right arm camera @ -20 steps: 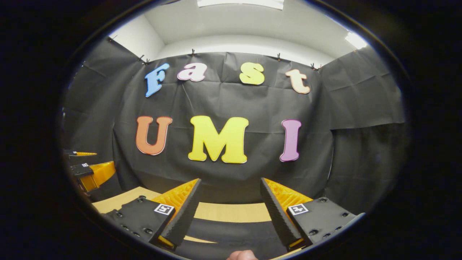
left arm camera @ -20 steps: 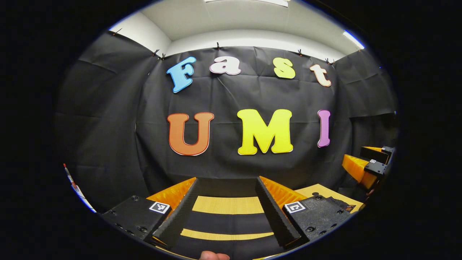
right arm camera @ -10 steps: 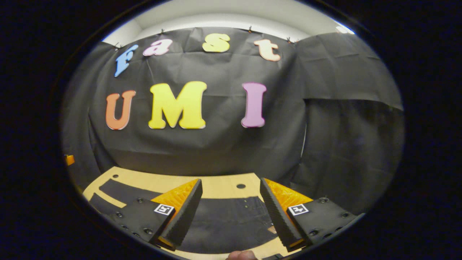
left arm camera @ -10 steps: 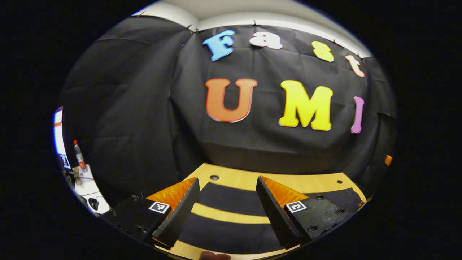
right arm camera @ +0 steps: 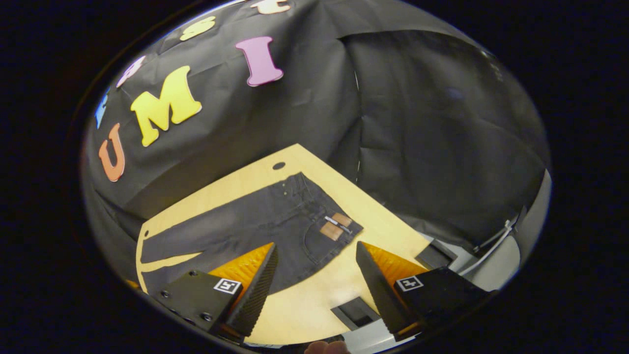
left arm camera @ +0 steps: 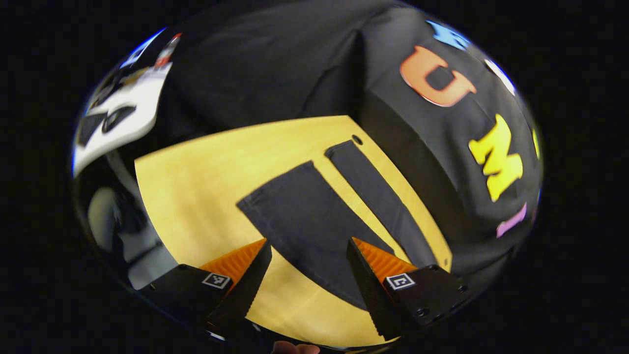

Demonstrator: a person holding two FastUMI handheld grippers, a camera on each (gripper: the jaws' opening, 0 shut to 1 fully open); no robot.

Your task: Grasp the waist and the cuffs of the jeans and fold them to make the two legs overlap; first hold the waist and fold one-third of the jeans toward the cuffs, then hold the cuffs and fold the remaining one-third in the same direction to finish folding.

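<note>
Black cloth walls close in a pale wooden table (right arm camera: 314,305), its top bare apart from a small round hole near the far edge and a dark slot near the front edge; on it the dark jeans (right arm camera: 255,221) lie flat and spread open, the two legs apart with a strip of wood showing between them, which suits a first fold that must bring one leg over the other; the waist (right arm camera: 327,221), with its tan patch, lies toward the right gripper (right arm camera: 314,275), and the cuffs (left arm camera: 295,172) lie toward the left gripper (left arm camera: 307,268), so each tool is placed over the end it is probably meant to take; both tilt down toward the cloth from above, fingers spread wide and empty, touching nothing; no fold looks to have been made, so the task seems to be at its very start; beyond the table's left side, in the left gripper view, blurred white equipment stands outside the booth.
</note>
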